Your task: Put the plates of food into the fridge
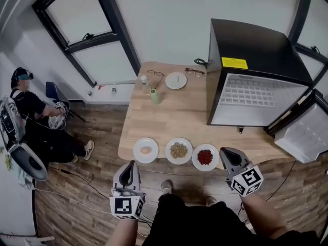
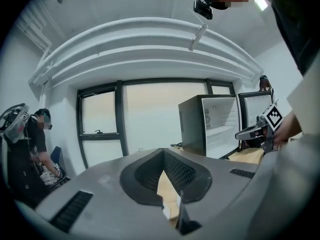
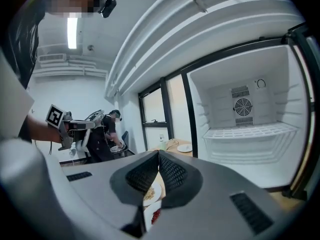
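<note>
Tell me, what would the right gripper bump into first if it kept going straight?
The right gripper would probably meet the wooden table first, close by the plate of red food and the plate of brown food seen under its shut jaws. Depth is unclear.

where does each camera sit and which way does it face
Head view: on the person's head, looking steeply down at table, plates, fridge; left gripper, right gripper, forearms show.
Left gripper view: on left gripper, facing windows; right gripper visible.
Right gripper view: on right gripper, facing open fridge; left gripper visible.
Shared: the fridge.
</note>
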Tool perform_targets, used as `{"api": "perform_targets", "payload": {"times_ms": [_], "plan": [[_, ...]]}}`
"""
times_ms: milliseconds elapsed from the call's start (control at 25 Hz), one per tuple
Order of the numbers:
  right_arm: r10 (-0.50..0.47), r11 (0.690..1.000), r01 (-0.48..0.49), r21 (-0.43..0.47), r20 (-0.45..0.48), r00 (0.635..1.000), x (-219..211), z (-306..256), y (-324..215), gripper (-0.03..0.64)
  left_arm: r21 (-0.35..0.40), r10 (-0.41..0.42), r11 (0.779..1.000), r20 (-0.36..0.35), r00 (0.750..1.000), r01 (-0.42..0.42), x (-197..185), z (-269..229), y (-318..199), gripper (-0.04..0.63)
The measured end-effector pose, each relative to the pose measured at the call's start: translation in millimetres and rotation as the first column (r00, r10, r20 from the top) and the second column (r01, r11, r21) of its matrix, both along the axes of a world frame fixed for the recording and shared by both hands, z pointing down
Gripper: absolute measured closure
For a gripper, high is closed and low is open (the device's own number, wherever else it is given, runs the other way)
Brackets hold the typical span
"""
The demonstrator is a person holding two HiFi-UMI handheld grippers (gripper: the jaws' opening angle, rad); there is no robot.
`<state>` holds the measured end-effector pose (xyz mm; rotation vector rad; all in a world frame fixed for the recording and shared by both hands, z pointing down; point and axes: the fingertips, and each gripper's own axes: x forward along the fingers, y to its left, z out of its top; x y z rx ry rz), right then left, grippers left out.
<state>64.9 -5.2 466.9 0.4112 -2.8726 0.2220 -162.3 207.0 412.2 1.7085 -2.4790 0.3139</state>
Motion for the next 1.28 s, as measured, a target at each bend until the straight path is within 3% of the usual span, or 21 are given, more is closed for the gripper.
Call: {"api": "perform_targets", "payload": {"times_ms": [240, 560, 800, 960, 1120, 1280], "plan": [[0.187, 0.982, -0.188, -0.037, -0.012, 0.982, -34.5, 2.5, -6.0, 0.597, 0.056, 0.188, 0.981, -0.030, 0.982, -0.186, -58.0, -2.3, -48.5, 0.591], [0.424, 0.903, -0.427, -0.054, -0.051, 0.904, -53.1, 7.2, -7.4, 0.597, 0.060, 0.390, 0.920, -0.073, 0.918, -0.386, -92.8, 22.5, -94.2, 0.591], [0.533, 0.839, -0.535, -0.097, -0.045, 0.845, -25.2, 8.1, 2.7, 0.597, 0.083, 0.523, 0.852, -0.053, 0.851, -0.518, -87.4, 14.2, -131.9, 0.591], [0.597, 0.785, -0.603, -0.143, -0.085, 0.798, 2.9, 38.4, 17.6, 0.597, 0.101, 0.561, 0.827, -0.076, 0.824, -0.553, -69.1, 14.1, -143.5, 0.591], [0.612, 0.768, -0.621, -0.158, -0.106, 0.784, 26.4, 67.5, 24.0, 0.597, 0.087, 0.608, 0.793, -0.062, 0.791, -0.603, -49.5, 23.5, -148.8, 0.591], [0.621, 0.750, -0.631, -0.199, -0.114, 0.775, 40.4, 93.2, 24.6, 0.596, 0.073, 0.618, 0.786, -0.067, 0.783, -0.614, -33.9, 42.6, -162.3, 0.591]]}}
